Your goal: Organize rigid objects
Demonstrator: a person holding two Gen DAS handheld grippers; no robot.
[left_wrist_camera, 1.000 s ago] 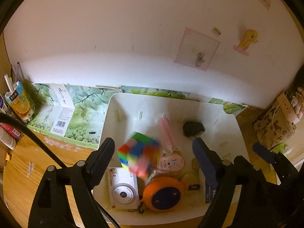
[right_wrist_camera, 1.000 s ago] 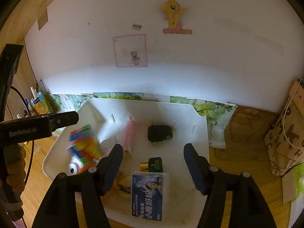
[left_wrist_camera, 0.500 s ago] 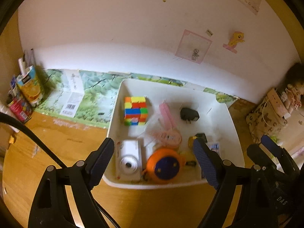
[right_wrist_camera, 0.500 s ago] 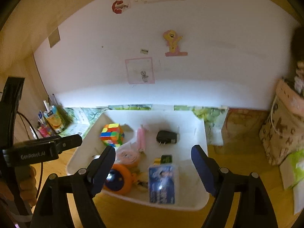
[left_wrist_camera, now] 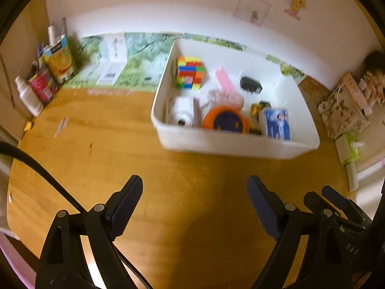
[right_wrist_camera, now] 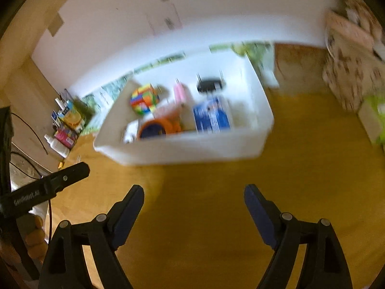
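The colour cube (left_wrist_camera: 190, 72) now lies at rest in the far left corner of the white bin (left_wrist_camera: 231, 144), where a second ago it was a blur in the air between the left gripper's fingers, dropping toward the bin; half a second ago it had already settled there; since then both tools have drawn back and up, so that the bin, which then filled the lower part of each view, now sits toward the far side of the wooden desk (left_wrist_camera: 168, 192) with bare wood between it and the fingers; the left gripper (left_wrist_camera: 194, 204) is spread wide with nothing in it, and the right gripper (right_wrist_camera: 194, 207) likewise gapes over bare wood and holds nothing; the right view is smeared by motion, so fine detail there cannot be read; inside the bin, beside the cube, lie a pink stick-shaped thing (left_wrist_camera: 225, 80), a black plug adapter (left_wrist_camera: 251, 84) toward the far wall, a white toy camera (left_wrist_camera: 182, 114) at the near left corner, an orange and blue round case (left_wrist_camera: 225, 120) against the near wall, and a blue printed box (left_wrist_camera: 276, 124) to its right; cartons and a bottle (left_wrist_camera: 45, 79) stand at the desk's far left corner, outside the bin; judging from this, the cube's placement is done, no loose rigid item shows on the open wood, and the sorting looks complete or nearly so.
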